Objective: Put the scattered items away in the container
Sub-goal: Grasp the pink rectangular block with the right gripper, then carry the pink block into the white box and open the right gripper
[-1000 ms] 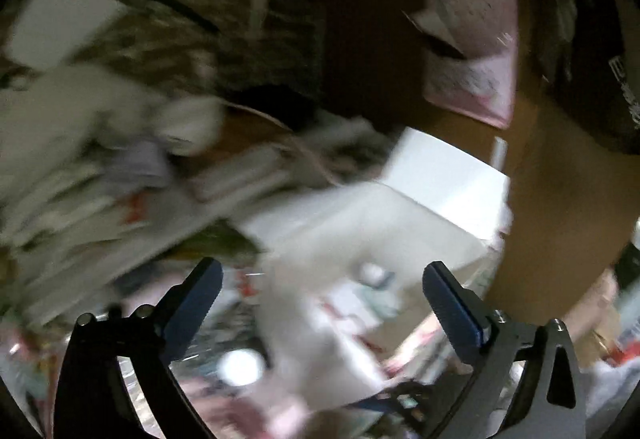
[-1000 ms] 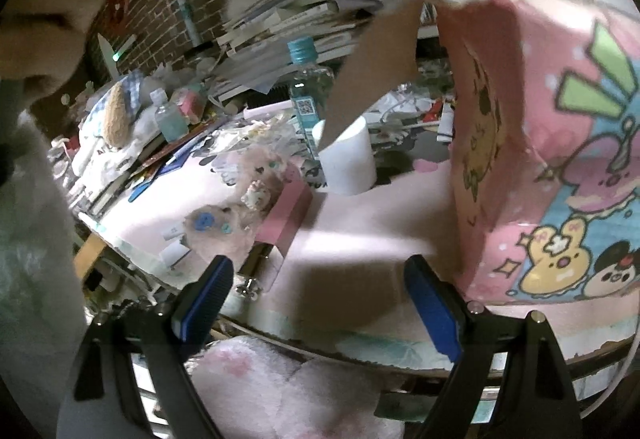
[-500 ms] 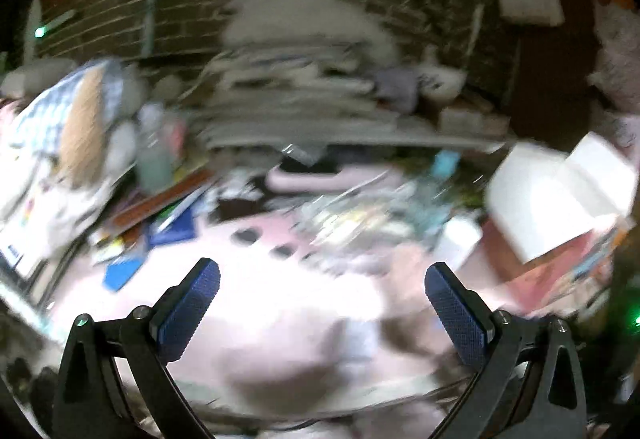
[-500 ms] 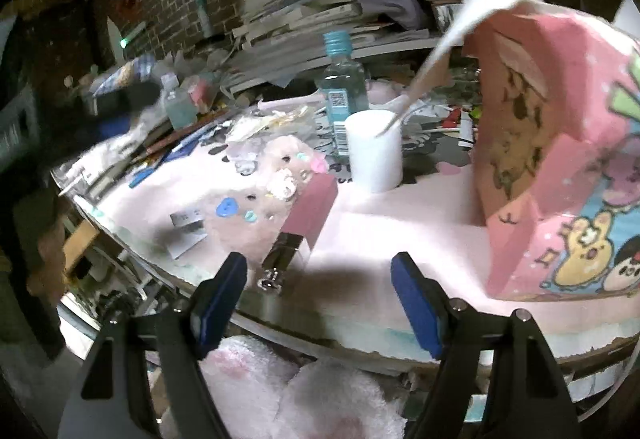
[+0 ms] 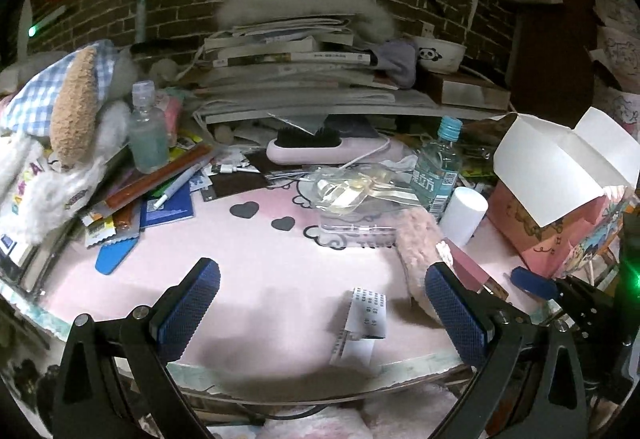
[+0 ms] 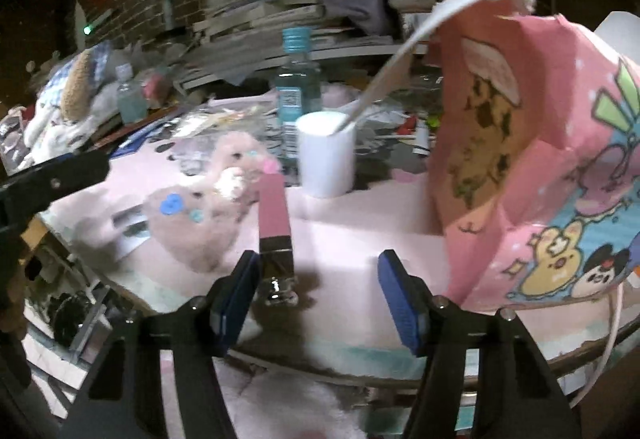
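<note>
A pink cartoon-printed box [image 6: 540,175] stands open at the right of the pink table mat [image 5: 280,271]; it also shows in the left wrist view [image 5: 548,215]. A pink tube with a metal cap [image 6: 274,223] lies just ahead of my right gripper [image 6: 316,295], beside a fluffy pink plush [image 6: 208,215]. The right gripper is open and empty, its left finger close to the tube's cap. My left gripper [image 5: 320,311] is open and empty above the mat's front edge, near a printed paper slip [image 5: 366,313] and the plush [image 5: 420,247].
A white cup [image 6: 326,155], a blue-capped bottle [image 6: 298,87] and a clear plastic package [image 5: 356,195] stand mid-table. Stacked books [image 5: 296,79], a plush toy [image 5: 60,127], a small bottle [image 5: 148,127] and snack packets [image 5: 160,179] crowd the back and left. The left gripper's arm [image 6: 52,179] shows in the right wrist view.
My left gripper swung from pointing at clutter off the table to facing the table mat. My right gripper moved forward and left toward the pink tube, and its jaws narrowed a little.
</note>
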Tool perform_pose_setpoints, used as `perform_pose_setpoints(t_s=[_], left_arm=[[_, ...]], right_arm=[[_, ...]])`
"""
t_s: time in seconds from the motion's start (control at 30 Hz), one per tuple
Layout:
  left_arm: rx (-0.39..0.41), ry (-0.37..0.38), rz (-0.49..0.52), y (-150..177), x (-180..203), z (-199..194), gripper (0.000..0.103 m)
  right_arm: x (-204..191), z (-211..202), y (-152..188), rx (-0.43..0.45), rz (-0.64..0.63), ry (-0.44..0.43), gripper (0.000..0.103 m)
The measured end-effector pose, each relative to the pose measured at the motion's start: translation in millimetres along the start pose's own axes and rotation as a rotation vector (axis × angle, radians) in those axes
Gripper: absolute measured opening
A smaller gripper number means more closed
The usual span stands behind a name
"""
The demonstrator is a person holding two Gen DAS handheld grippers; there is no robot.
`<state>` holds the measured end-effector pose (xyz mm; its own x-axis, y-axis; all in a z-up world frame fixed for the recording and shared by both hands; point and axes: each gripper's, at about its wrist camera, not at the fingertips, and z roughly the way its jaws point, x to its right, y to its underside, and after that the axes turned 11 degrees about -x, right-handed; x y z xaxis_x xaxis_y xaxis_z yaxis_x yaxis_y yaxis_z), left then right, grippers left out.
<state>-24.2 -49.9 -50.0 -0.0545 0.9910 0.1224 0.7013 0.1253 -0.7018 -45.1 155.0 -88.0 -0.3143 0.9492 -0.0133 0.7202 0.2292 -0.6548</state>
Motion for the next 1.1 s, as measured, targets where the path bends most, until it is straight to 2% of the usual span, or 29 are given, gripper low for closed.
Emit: perform_pose_setpoints(t_s=[0.13,0.3,0.37,0.43,0.67,0.8,0.9,1.1], left_arm=[[0.001,0.012,0.007,0.6,2.9,-0.4,0.103],[0.0,0.013,0.007,2.6,2.0,-1.2,0.103],[0.001,0.017,0.003,3.1,0.4,-1.6,0.103],[0.003,0.021,-0.001,3.4,-1.0,-1.9,0.103],[0.006,0.029,-0.003,4.5,-2.0,-3.2,0.103],[0.004,0.019,-0.01,4.3,-5.4,-4.0,0.103],[0.007,0.018,-0.021,5.1,-9.9,-5.8,0.103],[0.008,0.028,-0.025,5.7,-11.8,-7.3,0.103]], right_arm=[[-5.8,4.4,-4.3,0.011,-0.034,-0.038,0.056],[-17.4,13.5,-10.6,0.038,-0.071,-0.034,0.04],[-18.9,14.0,-10.8,0.043,-0.079,-0.031,0.024],[-21.7,13.3,-10.1,0.046,-0.092,-0.036,0.015],[-28.9,8.9,-6.8,0.061,-0.121,0.014,0.015],[-33.4,-1.1,-6.8,0.102,-0.138,0.037,0.015],[-39.9,-14.3,-11.9,0.127,-0.155,0.003,0.015],[-45.0,-44.5,-38.2,0.131,-0.171,-0.179,0.015]])
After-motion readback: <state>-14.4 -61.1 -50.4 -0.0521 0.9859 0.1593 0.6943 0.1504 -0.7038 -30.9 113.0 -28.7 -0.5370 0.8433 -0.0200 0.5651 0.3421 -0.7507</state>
